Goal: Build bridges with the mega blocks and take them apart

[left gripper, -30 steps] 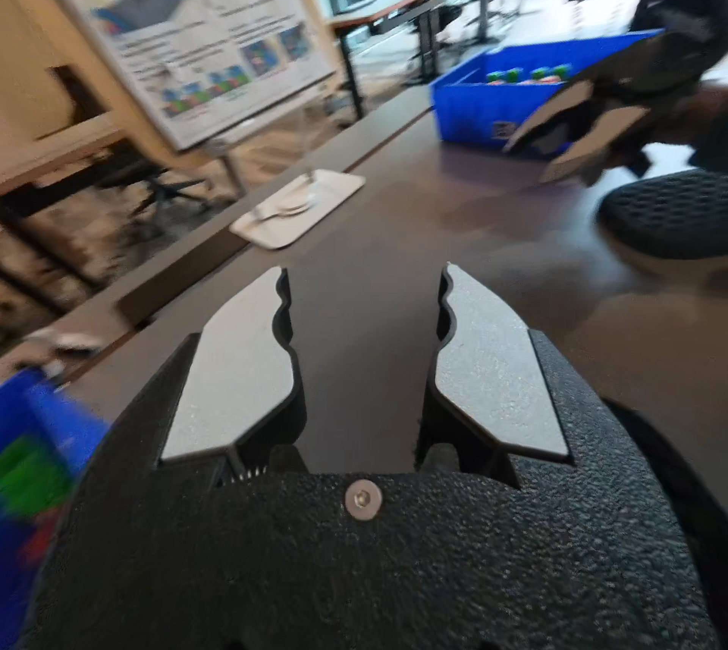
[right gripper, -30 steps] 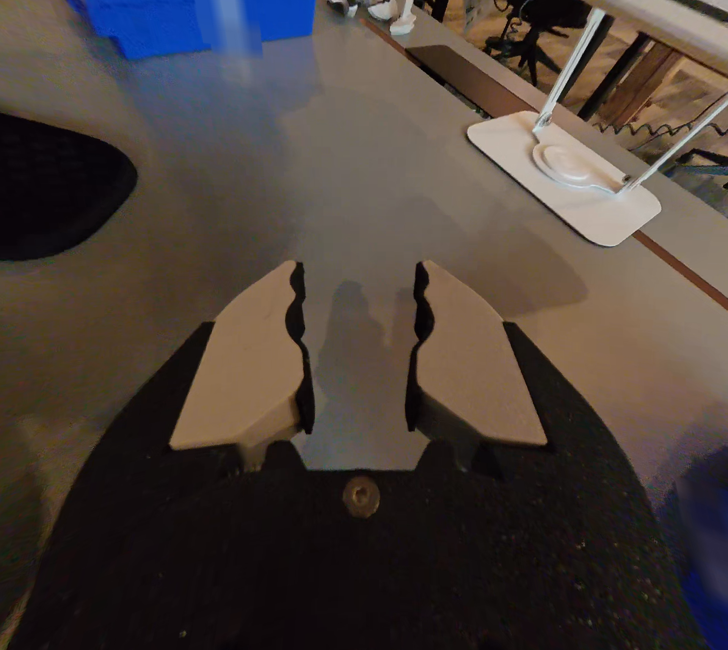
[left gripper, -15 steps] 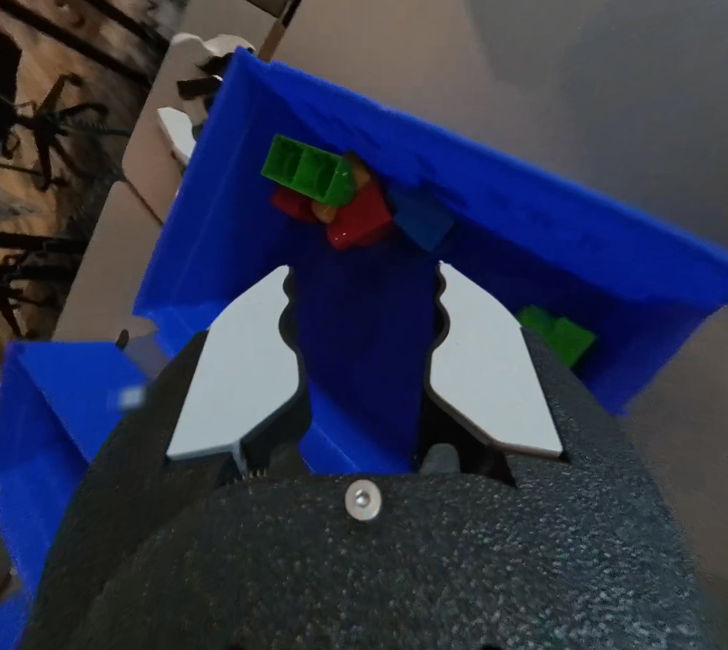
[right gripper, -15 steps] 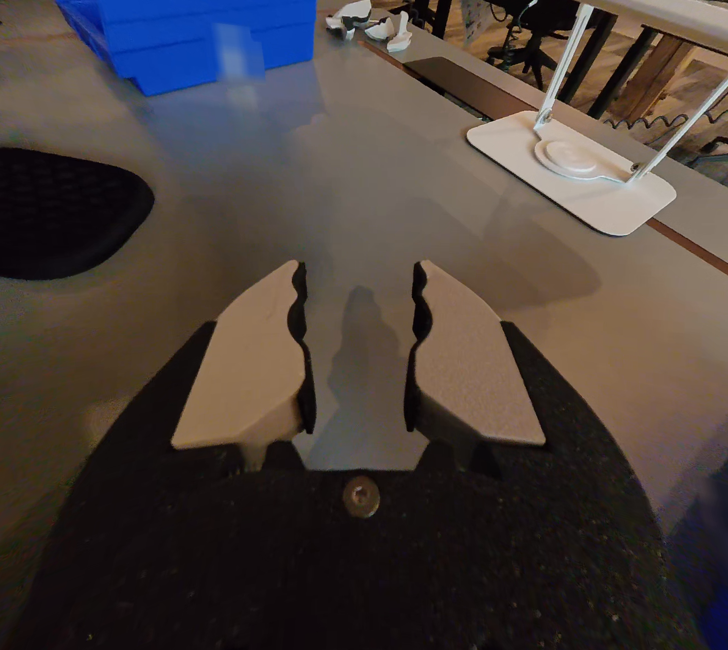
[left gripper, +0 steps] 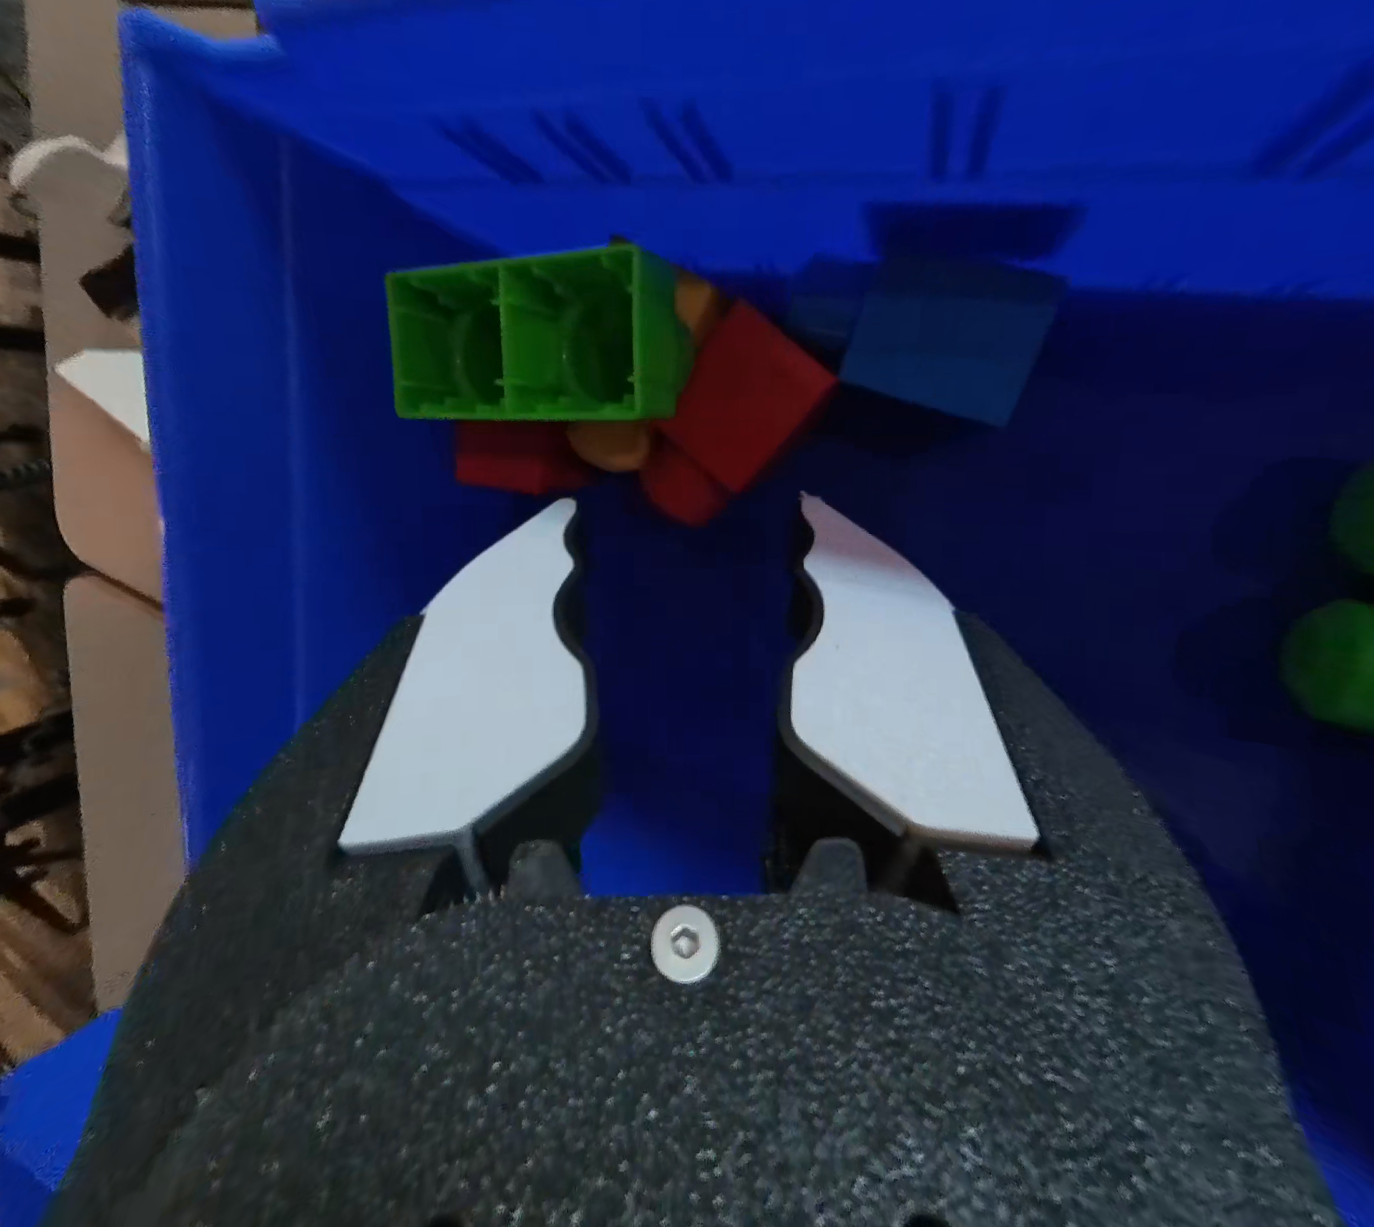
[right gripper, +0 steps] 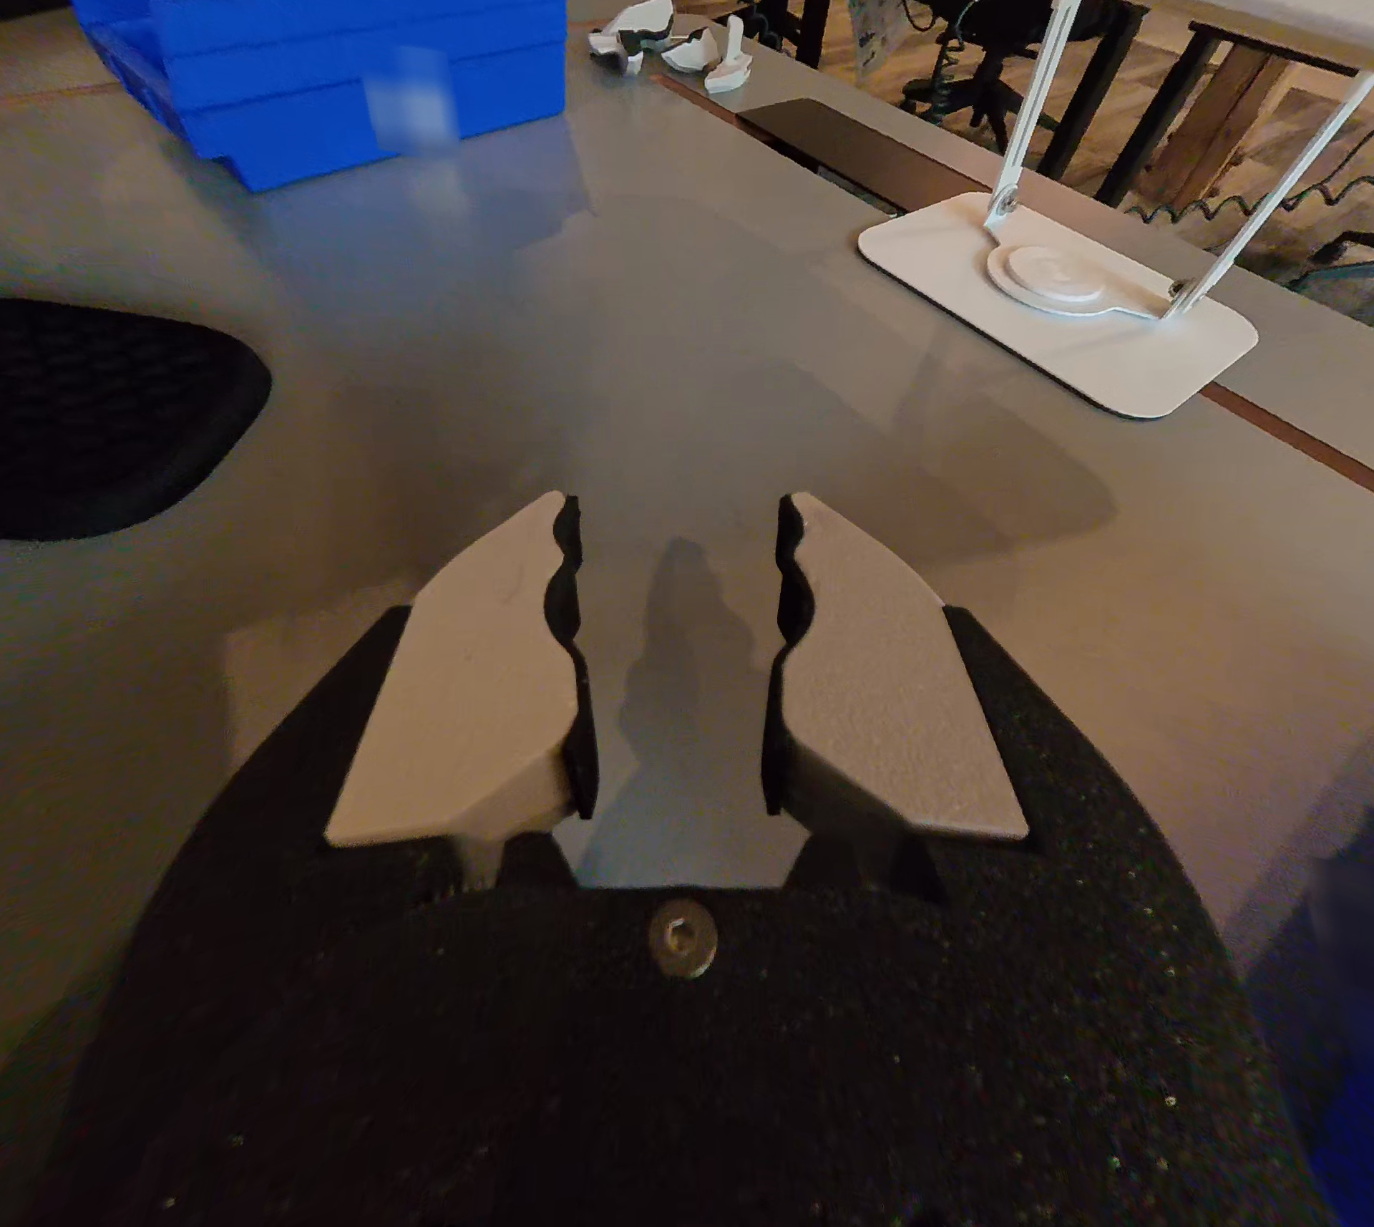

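Mega blocks [left gripper: 595,366] lie heaped in the far corner of the blue bin [left gripper: 743,98]; no bridge stands on the bench [right gripper: 669,336], so building seems not yet begun. Left tongs [left gripper: 688,522] hang apart above the heap, empty. Right tongs [right gripper: 673,514], apart, hover over bare bench; only the right wrist view shows that bench.
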A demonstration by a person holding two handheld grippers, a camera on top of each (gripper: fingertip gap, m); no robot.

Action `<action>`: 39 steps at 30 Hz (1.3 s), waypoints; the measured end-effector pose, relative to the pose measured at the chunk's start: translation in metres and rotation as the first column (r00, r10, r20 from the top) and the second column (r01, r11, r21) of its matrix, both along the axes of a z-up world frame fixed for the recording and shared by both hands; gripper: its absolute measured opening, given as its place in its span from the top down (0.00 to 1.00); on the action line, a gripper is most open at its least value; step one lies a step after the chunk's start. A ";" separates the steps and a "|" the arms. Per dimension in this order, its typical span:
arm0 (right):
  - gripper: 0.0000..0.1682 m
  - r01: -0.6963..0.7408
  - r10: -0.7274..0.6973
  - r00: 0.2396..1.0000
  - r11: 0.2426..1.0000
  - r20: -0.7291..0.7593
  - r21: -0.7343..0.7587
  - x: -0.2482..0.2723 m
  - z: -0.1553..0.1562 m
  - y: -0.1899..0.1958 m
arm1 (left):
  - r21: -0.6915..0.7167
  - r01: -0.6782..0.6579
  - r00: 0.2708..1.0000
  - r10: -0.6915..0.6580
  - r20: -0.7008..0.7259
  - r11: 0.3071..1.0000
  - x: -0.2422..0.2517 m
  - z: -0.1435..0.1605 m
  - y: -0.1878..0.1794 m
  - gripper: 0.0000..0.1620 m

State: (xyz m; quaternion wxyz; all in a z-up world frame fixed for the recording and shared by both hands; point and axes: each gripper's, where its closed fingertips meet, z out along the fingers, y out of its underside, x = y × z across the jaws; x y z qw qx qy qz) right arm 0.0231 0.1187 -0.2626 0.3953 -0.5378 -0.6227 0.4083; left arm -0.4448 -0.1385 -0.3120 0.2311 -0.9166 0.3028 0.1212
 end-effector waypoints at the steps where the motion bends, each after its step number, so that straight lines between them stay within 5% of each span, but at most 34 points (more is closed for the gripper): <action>1: 0.70 0.000 0.000 1.000 1.000 -0.005 -0.003 0.000 0.001 0.000 | 0.008 0.022 1.000 -0.022 0.001 1.000 0.001 -0.001 0.004 0.68; 14: 0.71 0.036 -0.036 0.999 0.999 -0.026 -0.028 0.003 0.006 0.009 | -0.094 0.133 0.991 -0.133 0.006 0.987 0.003 -0.028 0.004 0.78; 24: 0.71 0.012 -0.013 1.000 0.999 -0.025 -0.038 0.002 0.006 0.004 | -0.098 0.098 0.995 -0.101 -0.022 0.990 0.009 -0.024 -0.010 0.81; 39: 0.69 -0.114 0.114 0.993 0.993 0.039 0.001 -0.007 0.022 -0.038 | 0.130 0.078 0.992 -0.064 -0.112 0.988 0.054 0.088 -0.016 0.82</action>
